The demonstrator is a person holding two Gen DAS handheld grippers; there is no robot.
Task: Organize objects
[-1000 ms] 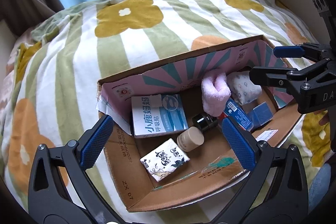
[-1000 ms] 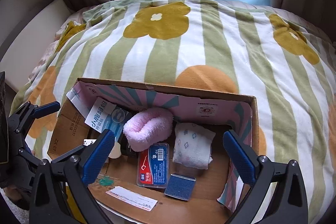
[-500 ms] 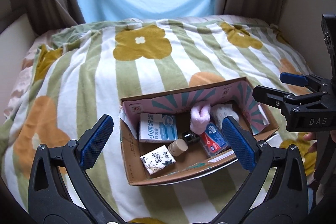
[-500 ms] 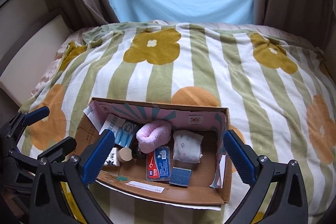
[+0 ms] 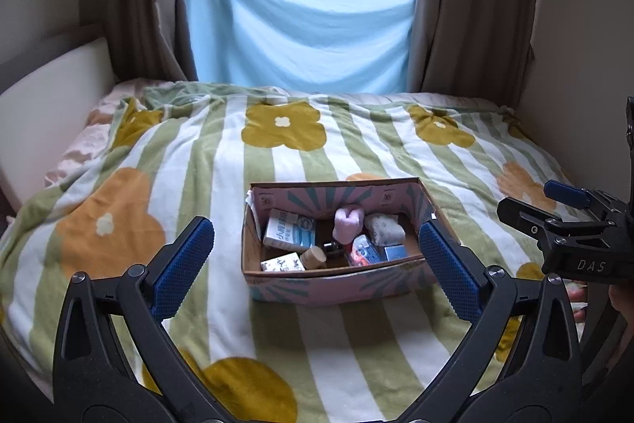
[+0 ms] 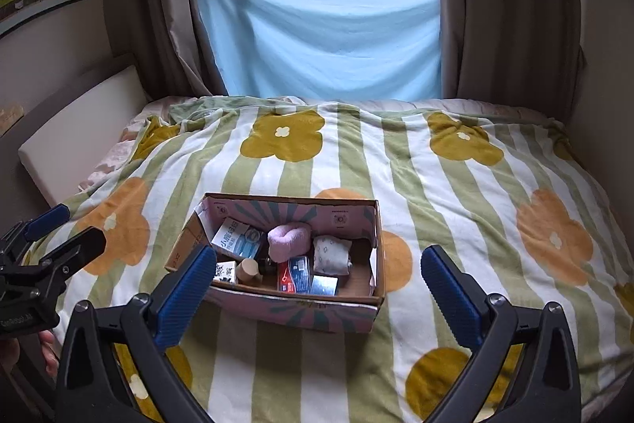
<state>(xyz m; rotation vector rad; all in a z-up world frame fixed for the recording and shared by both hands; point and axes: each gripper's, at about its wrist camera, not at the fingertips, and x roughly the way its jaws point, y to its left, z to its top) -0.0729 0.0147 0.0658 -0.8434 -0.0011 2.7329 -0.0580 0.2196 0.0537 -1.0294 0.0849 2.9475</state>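
1. Left gripper and right gripper are hovering with fingers spread wide, holding nothing.
2. The cardboard box is sitting on the striped blanket, beyond and between each gripper's fingertips, touching neither.
3. Inside are lying a tissue pack, white carton, pink plush and folded cloth.
4. The contents are probably handling light and soft; the box walls are likely flexing, so gripping a rim near a corner seems safest.
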